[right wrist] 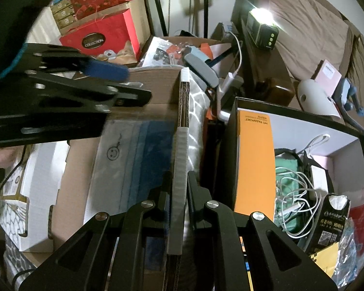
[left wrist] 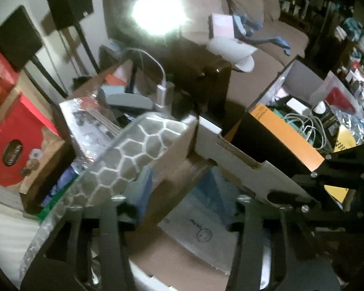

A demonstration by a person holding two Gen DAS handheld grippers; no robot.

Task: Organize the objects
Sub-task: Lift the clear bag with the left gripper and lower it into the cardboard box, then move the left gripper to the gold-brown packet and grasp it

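Pinching the cardboard box wall [right wrist: 180,160] at bottom centre, the right claw [right wrist: 179,181] is clamped tight on it. Left claw [left wrist: 179,208] hangs part open over the box, empty, above the blue-striped bag [right wrist: 143,150] inside

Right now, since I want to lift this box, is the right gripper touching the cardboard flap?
Touching. The right wrist view shows the right gripper closed on the cardboard flap, both fingers pressed against its sides.

Cardboard, plastic and cloth

The corrugated cardboard box [right wrist: 182,131] looks matt and rough-edged; beside it, the orange carton [right wrist: 254,160] is smooth, the sofa [right wrist: 303,24] soft cloth.
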